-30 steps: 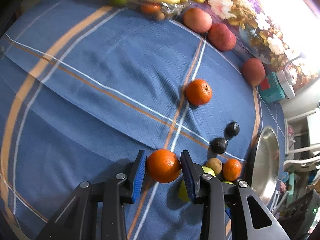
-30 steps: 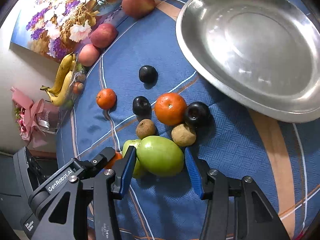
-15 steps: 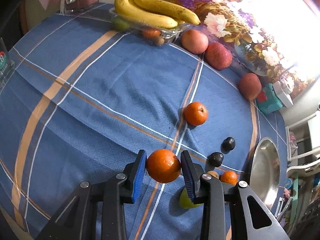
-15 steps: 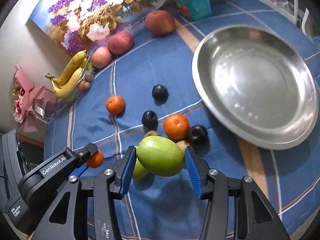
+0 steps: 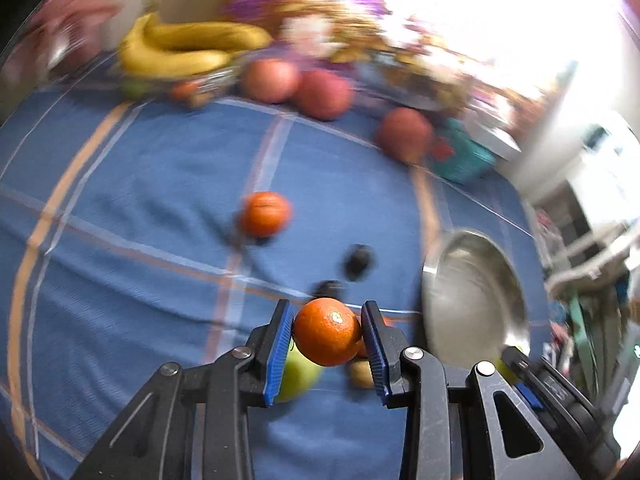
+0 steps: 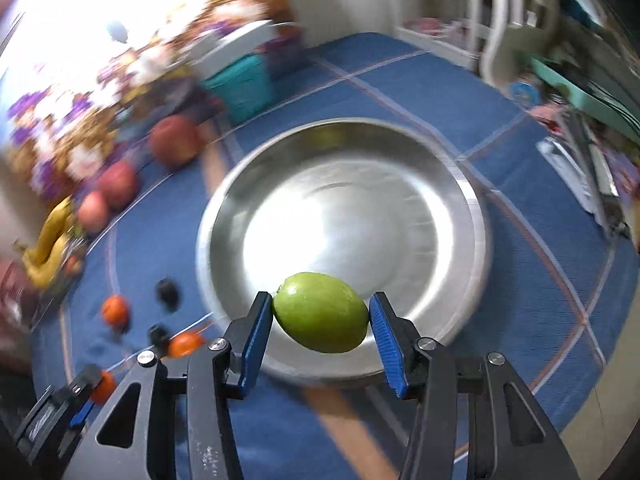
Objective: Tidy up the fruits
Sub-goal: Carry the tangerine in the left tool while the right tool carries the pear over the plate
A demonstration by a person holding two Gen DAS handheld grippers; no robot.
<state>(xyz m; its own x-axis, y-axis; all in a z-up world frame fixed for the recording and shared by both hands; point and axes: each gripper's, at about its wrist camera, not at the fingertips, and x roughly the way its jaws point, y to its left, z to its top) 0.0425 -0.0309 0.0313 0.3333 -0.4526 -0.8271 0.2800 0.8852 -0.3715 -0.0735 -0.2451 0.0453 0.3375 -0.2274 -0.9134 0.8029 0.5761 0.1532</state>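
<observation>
My left gripper [image 5: 327,334] is shut on an orange [image 5: 327,331], held above the blue cloth, left of the steel dish [image 5: 472,300]. Below it lie a green fruit [image 5: 298,376], a brownish fruit [image 5: 362,374] and two dark plums [image 5: 358,262]. Another orange [image 5: 265,214] sits further back. My right gripper [image 6: 320,322] is shut on a green apple [image 6: 321,312], held over the near rim of the steel dish [image 6: 468,216]. The left gripper [image 6: 80,400] with its orange shows at the lower left of the right wrist view.
Red apples [image 5: 324,94] and bananas [image 5: 188,48] line the table's far edge by a flowered picture. A teal box [image 6: 240,84] stands behind the dish. Oranges [image 6: 115,310] and plums [image 6: 167,291] lie left of the dish. Chairs and clutter stand beyond the table's right edge.
Both grippers have lifted with their fruit and swung toward the steel dish. The green apple now hangs over the dish's near rim instead of over the fruit pile.
</observation>
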